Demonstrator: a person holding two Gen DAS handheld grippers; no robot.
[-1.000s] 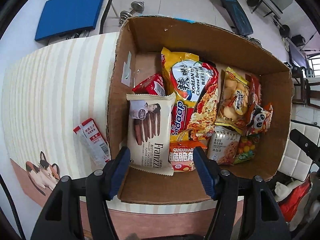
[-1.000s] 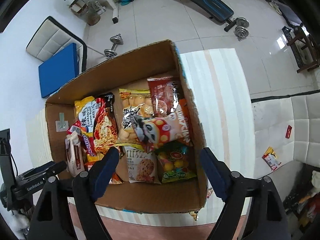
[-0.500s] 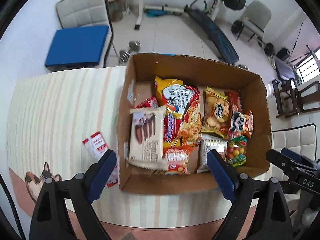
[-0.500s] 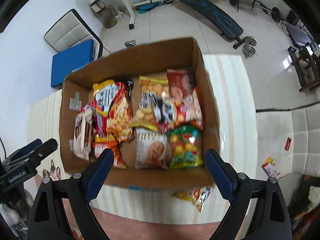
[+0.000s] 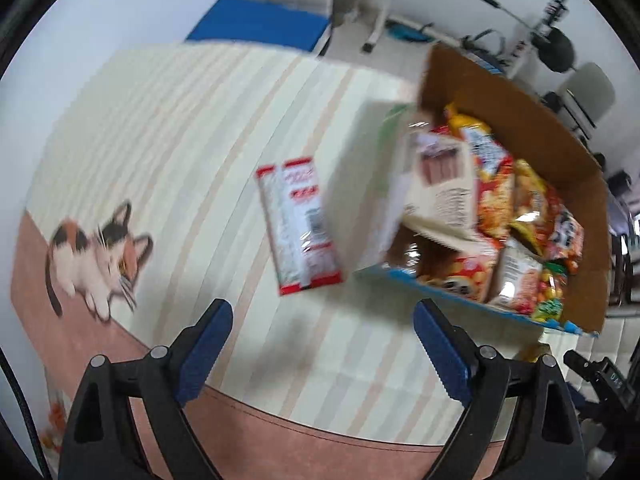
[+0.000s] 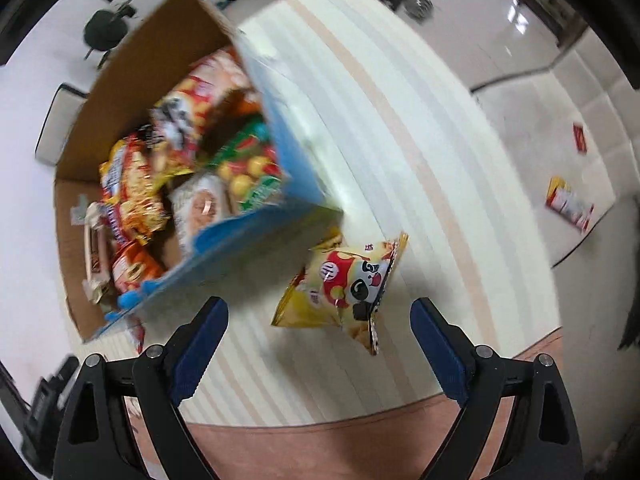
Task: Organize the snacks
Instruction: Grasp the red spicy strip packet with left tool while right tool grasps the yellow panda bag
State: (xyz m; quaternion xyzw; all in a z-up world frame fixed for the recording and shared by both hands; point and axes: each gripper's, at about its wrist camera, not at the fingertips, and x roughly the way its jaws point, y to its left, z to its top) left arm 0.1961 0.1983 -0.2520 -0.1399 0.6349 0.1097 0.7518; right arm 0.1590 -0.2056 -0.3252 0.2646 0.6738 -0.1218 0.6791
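Observation:
A cardboard box full of snack packets stands on the striped tablecloth; it also shows in the right wrist view. A red and white packet lies flat on the cloth left of the box. My left gripper is open and empty, just in front of that packet. A yellow panda snack bag lies on the cloth right of the box's near corner. My right gripper is open and empty, just in front of the bag.
A cat picture is printed on the cloth at the left. The table's front edge is near both grippers. Two packets lie on the floor at the right. Gym gear and chairs stand behind the table.
Both grippers have pulled away from above the box: the left swung left toward the red and white packet, the right swung right toward the panda bag. Both views are motion-blurred.

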